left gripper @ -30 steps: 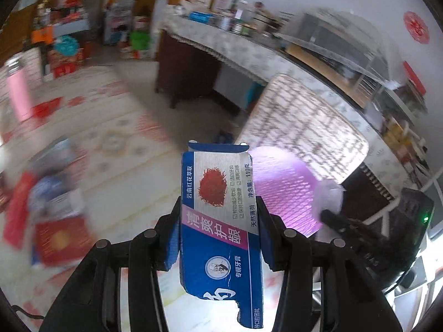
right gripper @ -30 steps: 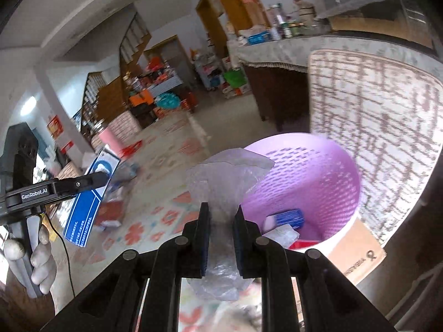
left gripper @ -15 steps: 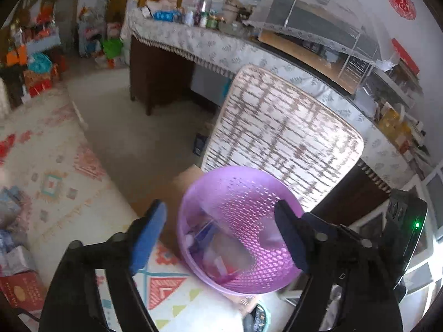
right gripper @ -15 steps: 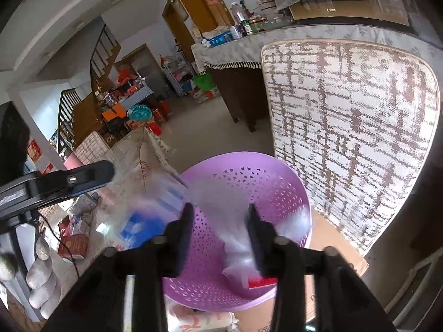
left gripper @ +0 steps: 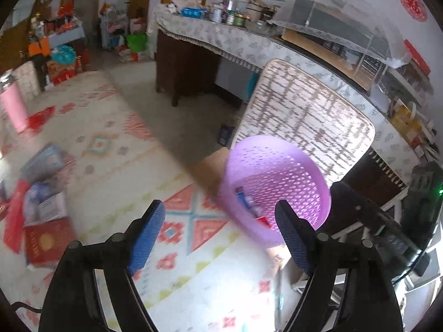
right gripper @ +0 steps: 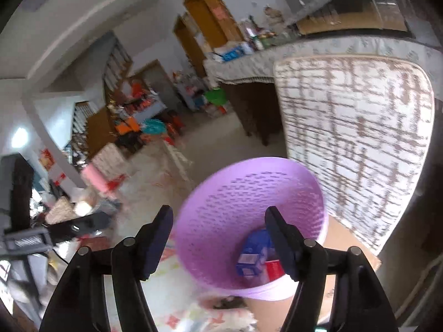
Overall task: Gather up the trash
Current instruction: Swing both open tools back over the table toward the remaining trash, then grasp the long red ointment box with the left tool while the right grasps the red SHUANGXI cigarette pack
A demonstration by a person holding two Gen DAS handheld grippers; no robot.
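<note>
A purple perforated waste basket stands on the floor at the edge of a patterned rug; it also shows in the right wrist view. Inside lie a blue box and a red item. My left gripper is open and empty, above the rug just left of the basket. My right gripper is open and empty over the basket's mouth. Loose trash, a red packet and white-blue boxes, lies on the rug at the left.
A patterned mattress leans behind the basket against a long cloth-covered counter. A pink bottle stands at far left. Cardboard lies under the basket. The other gripper's body shows at right.
My left gripper opened and let go of the blue toothpaste box; my right gripper opened and let go of the clear plastic bag. Both now sit in or over the basket. The left view has swung leftward.
</note>
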